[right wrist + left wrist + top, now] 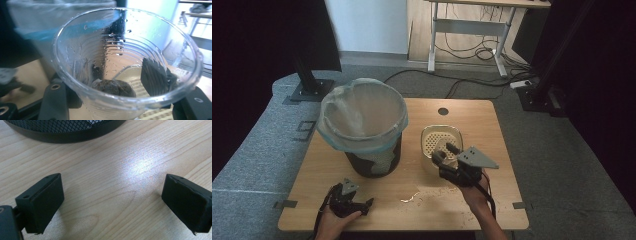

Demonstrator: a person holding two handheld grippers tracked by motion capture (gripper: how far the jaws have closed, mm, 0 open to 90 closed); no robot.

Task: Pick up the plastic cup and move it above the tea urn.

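Right tongs [120,82] clamp a wet clear cup [125,62] holding a tea bag [113,87]; left tongs [112,200] rest apart; next likely tipping into the lined bin [362,117]

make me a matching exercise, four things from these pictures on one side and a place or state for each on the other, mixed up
Things
1. mesh bin
2. clear cup
3. left tongs
4. strainer bowl

Place or state
A. open, low over bare wood
B. lined with a pale bag
C. on the table just beyond the right tongs
D. gripped, wet, with a dark lump at the bottom

Pairs: 1-B, 2-D, 3-A, 4-C
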